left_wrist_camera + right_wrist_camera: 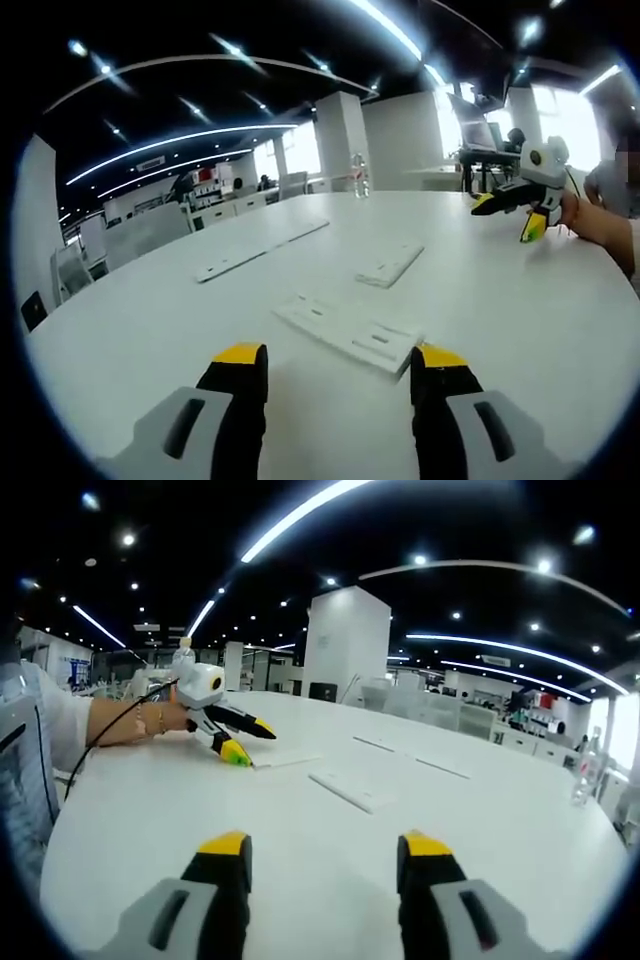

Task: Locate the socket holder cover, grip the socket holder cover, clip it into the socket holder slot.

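Flat white plastic parts lie on a white table [520, 310]. In the left gripper view a wide slotted plate [345, 330] lies just ahead of my open, empty left gripper [340, 360], and a smaller flat piece [390, 265] lies beyond it. My right gripper [508, 215] hovers open at the far right, held by a hand. In the right gripper view my right gripper [325, 848] stands open over bare table. The smaller piece [350, 790] lies ahead of it. My left gripper [250, 742] is open at the left, beside the slotted plate [285, 760].
A long white strip [260, 250] lies farther back on the table, also visible as thin strips [400, 755]. A water bottle [358, 175] stands at the far edge. A person's forearm [125, 723] reaches in. Desks and chairs stand beyond the table.
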Available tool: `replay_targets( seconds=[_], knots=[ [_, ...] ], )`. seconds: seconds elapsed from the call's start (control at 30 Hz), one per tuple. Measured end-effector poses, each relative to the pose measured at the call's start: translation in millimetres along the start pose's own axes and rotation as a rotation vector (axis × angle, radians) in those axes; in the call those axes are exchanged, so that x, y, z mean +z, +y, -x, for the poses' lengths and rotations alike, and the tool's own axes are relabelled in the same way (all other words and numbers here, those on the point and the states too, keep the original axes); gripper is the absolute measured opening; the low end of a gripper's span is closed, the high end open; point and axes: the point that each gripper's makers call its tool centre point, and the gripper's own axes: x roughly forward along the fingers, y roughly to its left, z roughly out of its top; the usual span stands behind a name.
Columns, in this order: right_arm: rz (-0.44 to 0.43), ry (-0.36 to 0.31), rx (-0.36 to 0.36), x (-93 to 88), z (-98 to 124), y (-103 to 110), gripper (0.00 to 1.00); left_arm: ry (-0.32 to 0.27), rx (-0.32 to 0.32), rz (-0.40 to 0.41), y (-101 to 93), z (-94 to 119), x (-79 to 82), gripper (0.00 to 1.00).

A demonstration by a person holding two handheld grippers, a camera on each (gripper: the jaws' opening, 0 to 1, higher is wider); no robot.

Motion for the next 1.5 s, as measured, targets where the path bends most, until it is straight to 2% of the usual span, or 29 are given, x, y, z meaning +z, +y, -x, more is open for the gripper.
replay_targets(
  seconds=[0.5,0.9,1.23,1.5],
  knots=[
    [-0.002,0.000,-0.006,0.6,0,-2,0.59,0.018,-0.001,-0.001,8.3,-8,1.4,0.57],
    [-0.002,0.003,-0.011,1.8,-1,-4,0.59,0.024,0.010,0.030,17.4,-11,1.5,0.56],
    [-0.001,0.002,-0.010,3.0,-2,-3,0.59,0.036,0.017,0.049,23.5,-13,0.7,0.62],
    [0.004,-0.001,-0.008,4.6,-2,-3,0.59,0.053,0.023,0.072,23.8,-12,-0.6,0.62]
  ],
)
